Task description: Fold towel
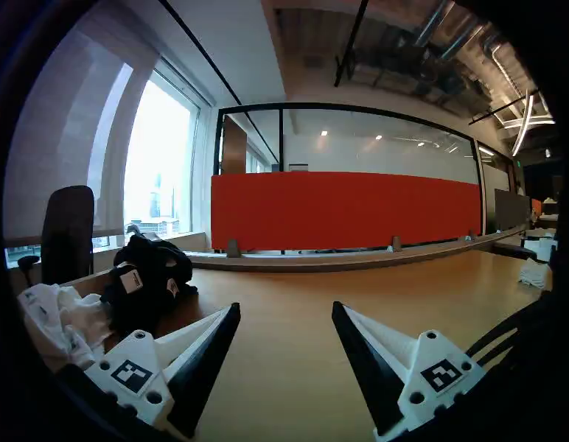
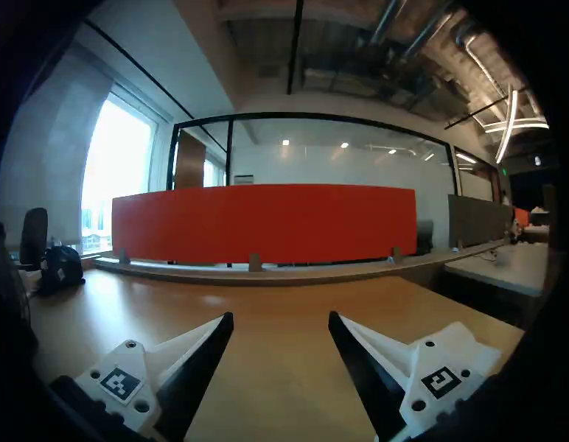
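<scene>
**Clerk:** Which large items are listed?

**Keeper:** Item 1, wooden table (image 1: 299, 368), recorded beneath and ahead of both grippers. Item 2, red partition (image 1: 343, 210), set along the table's far edge, straight ahead. Item 3, window (image 1: 155, 169), noted ahead and to the left of the left gripper.

**Clerk:** And the mid-sized entries?

**Keeper:** Item 4, dark office chair (image 1: 67, 232), placed far left, behind the table edge. Item 5, black bundle (image 1: 148, 276), logged on the table ahead-left of the left gripper; whether it is cloth or a bag cannot be told. Item 6, crumpled white towel (image 1: 60, 324), unfolded, lying at the left gripper's near left and touching the black bundle. Item 7, small white cloth (image 1: 533, 274), seen far right at the table's edge.

**Clerk:** The grippers' condition?

**Keeper:** Item 8, left gripper (image 1: 285, 305): fingers held apart, nothing between them, bare tabletop seen in the gap. Item 9, right gripper (image 2: 280, 315): fingers likewise spread wide, nothing gripped, held over the table well right of the towel.
</scene>
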Tool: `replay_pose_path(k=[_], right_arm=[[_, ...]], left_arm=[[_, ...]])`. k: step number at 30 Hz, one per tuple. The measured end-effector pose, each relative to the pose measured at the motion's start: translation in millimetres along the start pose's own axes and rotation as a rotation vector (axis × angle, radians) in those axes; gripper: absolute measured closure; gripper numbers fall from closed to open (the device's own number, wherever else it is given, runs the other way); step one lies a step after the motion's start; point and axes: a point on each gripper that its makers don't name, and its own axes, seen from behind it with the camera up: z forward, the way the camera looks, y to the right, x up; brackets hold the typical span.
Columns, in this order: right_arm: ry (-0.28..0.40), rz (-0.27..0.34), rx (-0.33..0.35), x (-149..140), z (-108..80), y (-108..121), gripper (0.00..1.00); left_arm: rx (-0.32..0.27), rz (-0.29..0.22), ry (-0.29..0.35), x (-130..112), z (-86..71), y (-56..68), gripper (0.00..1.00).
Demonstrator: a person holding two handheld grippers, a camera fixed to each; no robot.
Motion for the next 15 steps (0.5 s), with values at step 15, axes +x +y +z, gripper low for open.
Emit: replay_pose_path(k=[15], right_arm=[[-0.004,-0.022,0.019,-13,-0.8,-7,0.0]], left_arm=[[0.0,0.0,0.0,0,-0.8,0.1,0.08]])
